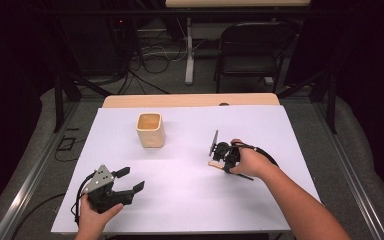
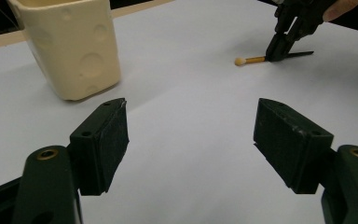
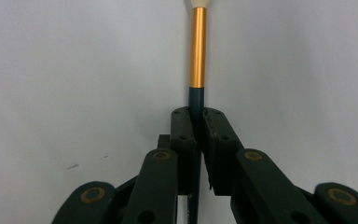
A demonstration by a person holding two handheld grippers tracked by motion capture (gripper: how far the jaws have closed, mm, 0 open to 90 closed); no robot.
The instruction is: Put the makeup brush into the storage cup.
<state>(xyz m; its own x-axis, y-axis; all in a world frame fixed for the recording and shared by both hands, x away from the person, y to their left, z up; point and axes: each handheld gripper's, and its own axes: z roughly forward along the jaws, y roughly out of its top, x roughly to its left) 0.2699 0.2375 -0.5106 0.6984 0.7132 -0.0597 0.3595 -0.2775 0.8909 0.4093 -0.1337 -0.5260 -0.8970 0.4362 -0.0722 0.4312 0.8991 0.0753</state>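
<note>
Our right gripper (image 1: 222, 156) pinches the makeup brush (image 3: 197, 51) lying flat on the white table (image 1: 190, 195), the cream cup (image 1: 150, 129) at its ten o'clock, while our left gripper (image 1: 127, 180) waits spread.

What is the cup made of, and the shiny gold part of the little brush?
The cup looks like cream plastic or glazed ceramic: smooth, slightly glossy walls with round dimples; I can't tell which. The gold band on the brush looks like metal, since it has a bright, even shine.
</note>
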